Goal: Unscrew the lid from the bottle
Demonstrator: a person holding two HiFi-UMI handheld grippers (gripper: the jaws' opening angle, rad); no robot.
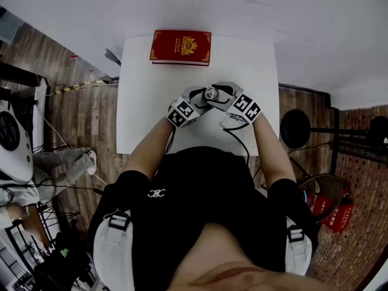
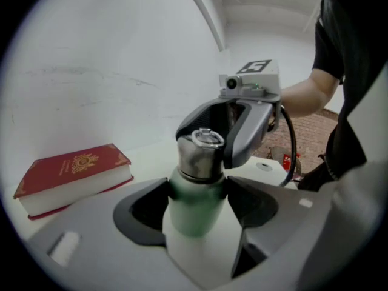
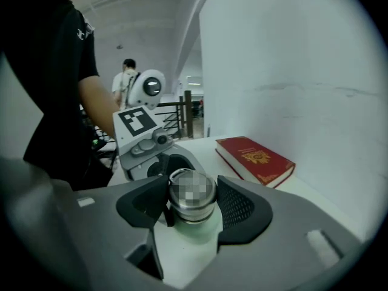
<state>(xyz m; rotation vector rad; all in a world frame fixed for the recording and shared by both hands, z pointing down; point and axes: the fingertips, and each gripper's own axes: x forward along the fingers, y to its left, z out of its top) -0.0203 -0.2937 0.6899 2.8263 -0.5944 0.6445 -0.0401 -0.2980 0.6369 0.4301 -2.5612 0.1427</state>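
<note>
**A:** Bottle (image 2: pixel 193 217) status?

**B:** Upright over my flat white table (image 1: pixel 145 108), short of the red hardback book (image 1: pixel 181 46). My left gripper (image 2: pixel 197 190) clamps its smooth pale-green body. My right gripper (image 3: pixel 191 193) pinches the round steel lid (image 2: pixel 200 153) between textured dark pads.

bottle (image 2: pixel 194 218) base hidden behind left gripper (image 2: pixel 197 190), book (image 1: pixel 181 47) title too small
</note>
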